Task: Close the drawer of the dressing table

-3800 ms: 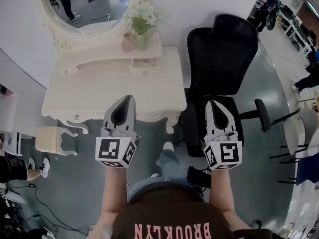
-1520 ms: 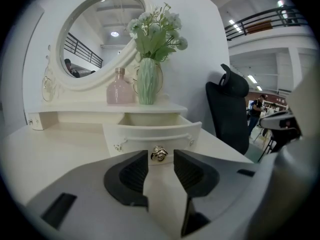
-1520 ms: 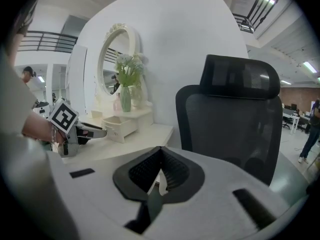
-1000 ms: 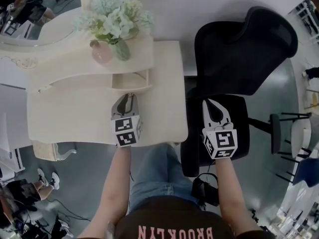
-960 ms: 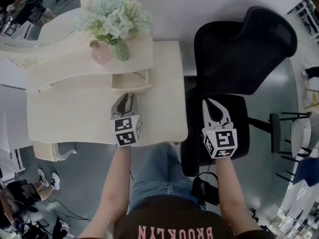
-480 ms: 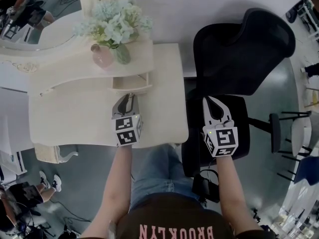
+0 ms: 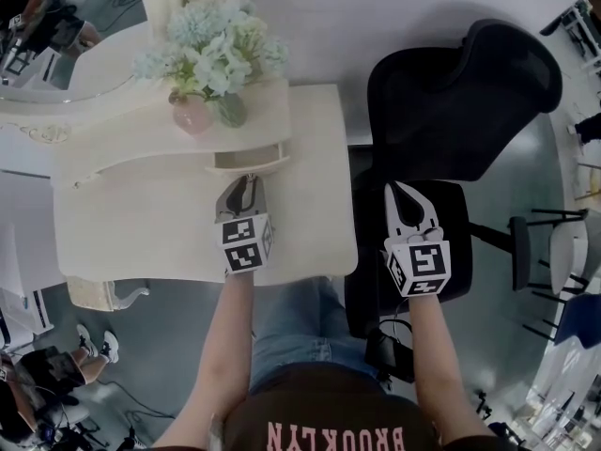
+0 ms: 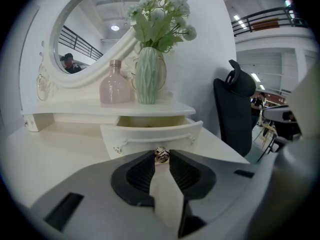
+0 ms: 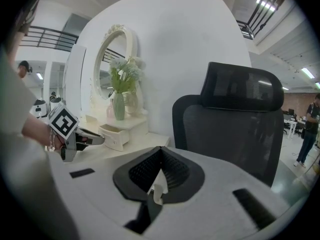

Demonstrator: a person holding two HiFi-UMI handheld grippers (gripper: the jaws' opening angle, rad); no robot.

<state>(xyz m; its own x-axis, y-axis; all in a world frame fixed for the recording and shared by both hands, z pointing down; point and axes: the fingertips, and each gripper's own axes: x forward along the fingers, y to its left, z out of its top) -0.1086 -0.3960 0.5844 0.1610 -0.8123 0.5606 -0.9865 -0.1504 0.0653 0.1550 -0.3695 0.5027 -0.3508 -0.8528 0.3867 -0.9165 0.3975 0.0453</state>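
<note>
The dressing table [image 7: 141,219] is cream, with a raised shelf [image 7: 282,111] along its far edge under an oval mirror [image 8: 82,31]. Its drawer [image 8: 150,134] sits under the right end of that shelf and stands partly pulled out towards the near side, so its pale inside shows above the curved front. On the shelf above the drawer stand a ribbed green vase [image 8: 148,76] of pale flowers [image 7: 211,45] and, just left of it, a pink bottle [image 8: 114,86].

The left tool [image 8: 161,154] lies low over the tabletop, pointing at the drawer front, and is clenched on the small ornate metal knob [image 8: 161,155] at the middle of that front; the knob sits right at its tips with a pad against each side.

The right tool [image 9: 160,150] is well to the right of the tabletop, over the seat of a black office chair [image 7: 451,101] that stands beside the dressing table. Its jaws are clenched tip to tip with nothing between them, and it touches neither the chair nor the tabletop
</note>
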